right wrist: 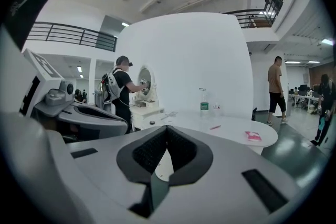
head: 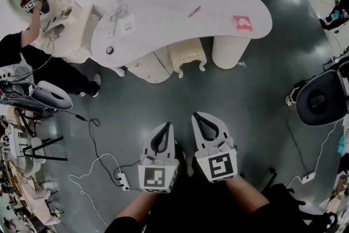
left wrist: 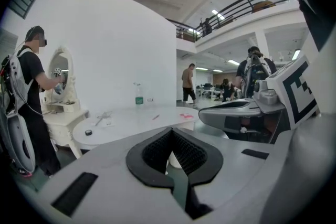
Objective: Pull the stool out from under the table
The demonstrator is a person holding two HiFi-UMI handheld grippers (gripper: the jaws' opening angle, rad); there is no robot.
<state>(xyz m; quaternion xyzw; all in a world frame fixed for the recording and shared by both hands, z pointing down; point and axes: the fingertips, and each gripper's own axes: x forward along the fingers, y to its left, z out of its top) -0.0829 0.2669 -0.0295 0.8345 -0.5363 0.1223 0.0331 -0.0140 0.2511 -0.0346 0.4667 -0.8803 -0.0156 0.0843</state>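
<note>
Both the left gripper [head: 166,128] and right gripper [head: 197,117] have fingers pressed together on nothing. The cream stool [head: 187,56] sits tucked under the near edge of the surface [head: 163,16], straight ahead and well apart; the right gripper seems slightly nearer.

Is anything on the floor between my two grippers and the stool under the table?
Nothing visible. Bare floor runs from the left gripper and right gripper to the stool tucked under the table. The cable lies off to the left, clear of that line.
</note>
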